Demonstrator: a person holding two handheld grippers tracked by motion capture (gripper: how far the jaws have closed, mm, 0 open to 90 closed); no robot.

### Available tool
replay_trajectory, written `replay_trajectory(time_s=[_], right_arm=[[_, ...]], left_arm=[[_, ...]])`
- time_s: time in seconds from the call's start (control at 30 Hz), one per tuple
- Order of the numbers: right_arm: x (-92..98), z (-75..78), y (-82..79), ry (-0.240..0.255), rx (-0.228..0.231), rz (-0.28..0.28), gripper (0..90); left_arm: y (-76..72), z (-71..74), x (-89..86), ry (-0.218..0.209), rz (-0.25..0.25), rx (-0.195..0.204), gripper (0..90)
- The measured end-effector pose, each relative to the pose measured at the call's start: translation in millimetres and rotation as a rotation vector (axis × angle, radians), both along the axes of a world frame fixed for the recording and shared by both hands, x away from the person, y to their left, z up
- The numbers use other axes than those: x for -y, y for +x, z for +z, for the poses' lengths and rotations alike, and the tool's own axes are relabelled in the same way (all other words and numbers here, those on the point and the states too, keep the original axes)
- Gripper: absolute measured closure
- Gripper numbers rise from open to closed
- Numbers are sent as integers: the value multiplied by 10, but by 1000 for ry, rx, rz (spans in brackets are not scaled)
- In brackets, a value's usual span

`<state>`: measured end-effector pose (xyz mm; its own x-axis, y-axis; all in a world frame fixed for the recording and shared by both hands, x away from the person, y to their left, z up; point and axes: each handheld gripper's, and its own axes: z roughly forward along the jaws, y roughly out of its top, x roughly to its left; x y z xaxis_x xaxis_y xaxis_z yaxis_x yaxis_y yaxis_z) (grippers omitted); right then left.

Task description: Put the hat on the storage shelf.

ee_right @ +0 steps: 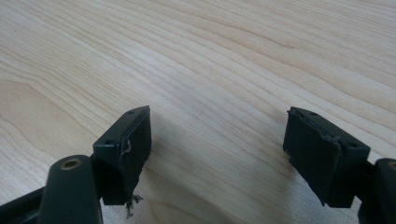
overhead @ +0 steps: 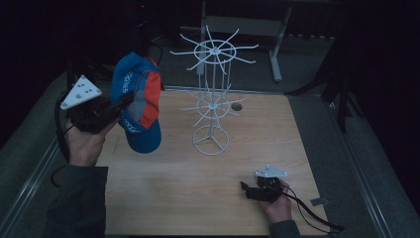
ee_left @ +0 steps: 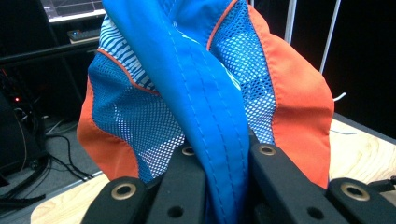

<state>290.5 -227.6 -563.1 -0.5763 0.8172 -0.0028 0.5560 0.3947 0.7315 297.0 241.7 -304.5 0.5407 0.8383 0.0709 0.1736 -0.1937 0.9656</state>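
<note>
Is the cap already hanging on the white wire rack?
No, the cap is held up in the left tool, off to the side of the white wire rack and not touching its arms.

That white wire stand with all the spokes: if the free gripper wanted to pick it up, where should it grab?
Probably the upright centre post of the white wire stand, in the bare stretch between the two spoke wheels, coming in level from the right gripper's side. The post is thin and vertical, so open jaws fit around it; the spokes look too springy.
</note>
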Motion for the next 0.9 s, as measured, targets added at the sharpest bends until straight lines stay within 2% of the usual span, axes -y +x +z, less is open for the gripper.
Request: replay_trajectory(time_s=[0.23,0.5,0.9], right_arm=[[0,0,-1,0,-2,-1,234],[0,0,-1,0,-1,-1,234],[0,0,-1,0,-1,0,234]], left_arm=[[17,35,3,-12,-4,8,888],[36,72,6,-7,-4,14,888],[70,117,7,-40,-7,27,888]])
